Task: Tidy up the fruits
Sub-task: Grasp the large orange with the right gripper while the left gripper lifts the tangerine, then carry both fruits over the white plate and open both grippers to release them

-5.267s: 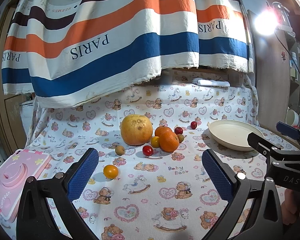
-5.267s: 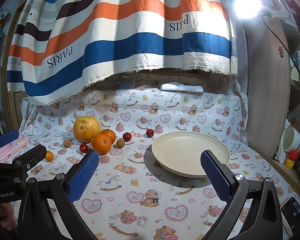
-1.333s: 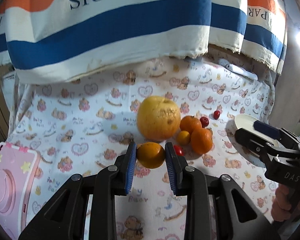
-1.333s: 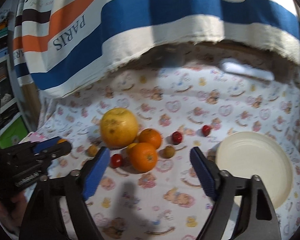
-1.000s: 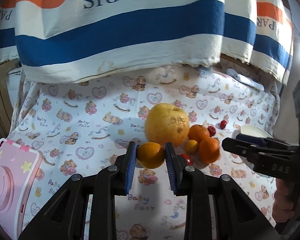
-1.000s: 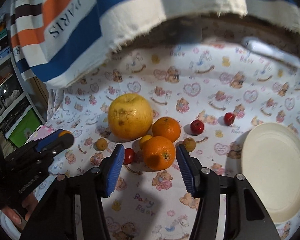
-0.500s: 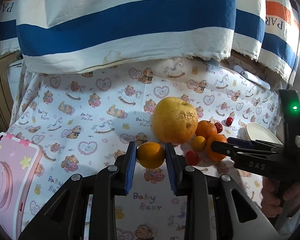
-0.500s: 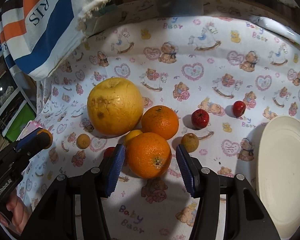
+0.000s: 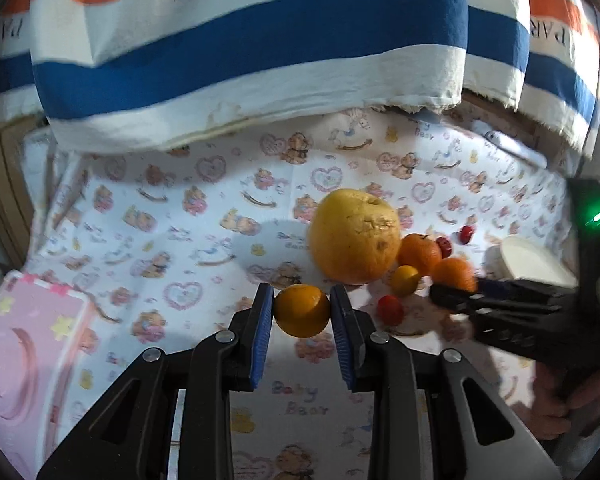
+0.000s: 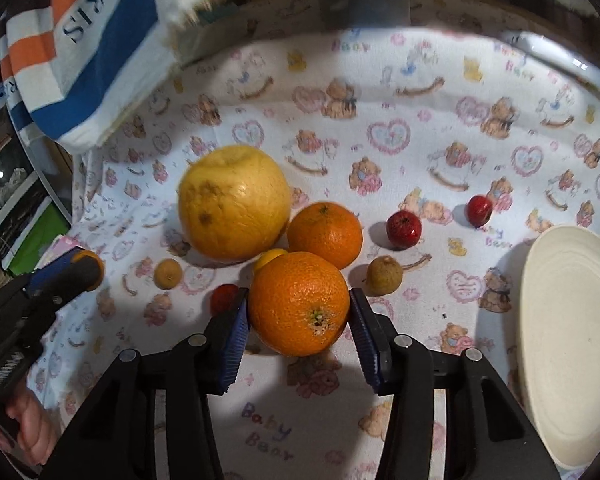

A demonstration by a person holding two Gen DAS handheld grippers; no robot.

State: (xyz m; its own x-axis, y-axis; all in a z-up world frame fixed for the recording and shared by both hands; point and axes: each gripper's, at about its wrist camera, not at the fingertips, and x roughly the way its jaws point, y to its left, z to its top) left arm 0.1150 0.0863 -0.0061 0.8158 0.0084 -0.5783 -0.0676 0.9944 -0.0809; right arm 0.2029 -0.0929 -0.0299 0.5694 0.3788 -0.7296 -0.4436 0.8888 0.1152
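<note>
My left gripper (image 9: pixel 302 310) is shut on a small orange fruit (image 9: pixel 302 311) and holds it above the cloth. My right gripper (image 10: pixel 298 316) has its pads on either side of a large orange (image 10: pixel 299 303); whether they press it I cannot tell. Behind it lie a big yellow pomelo (image 10: pixel 234 203), a second orange (image 10: pixel 325 234), a small yellow fruit (image 10: pixel 269 258), a red tomato (image 10: pixel 224 297), a brown longan (image 10: pixel 384 275), another longan (image 10: pixel 168 274) and two red fruits (image 10: pixel 404 229). The cream plate (image 10: pixel 568 340) is at the right.
The table has a teddy-bear cloth (image 10: pixel 420 140). A striped "PARIS" cloth (image 9: pixel 260 40) hangs low over the back. A pink box (image 9: pixel 24 340) sits at the left in the left wrist view. The left gripper also shows in the right wrist view (image 10: pixel 66 276).
My right gripper moved down and forward to the large orange and narrowed around it. My left gripper keeps holding its small orange fruit, shifted slightly.
</note>
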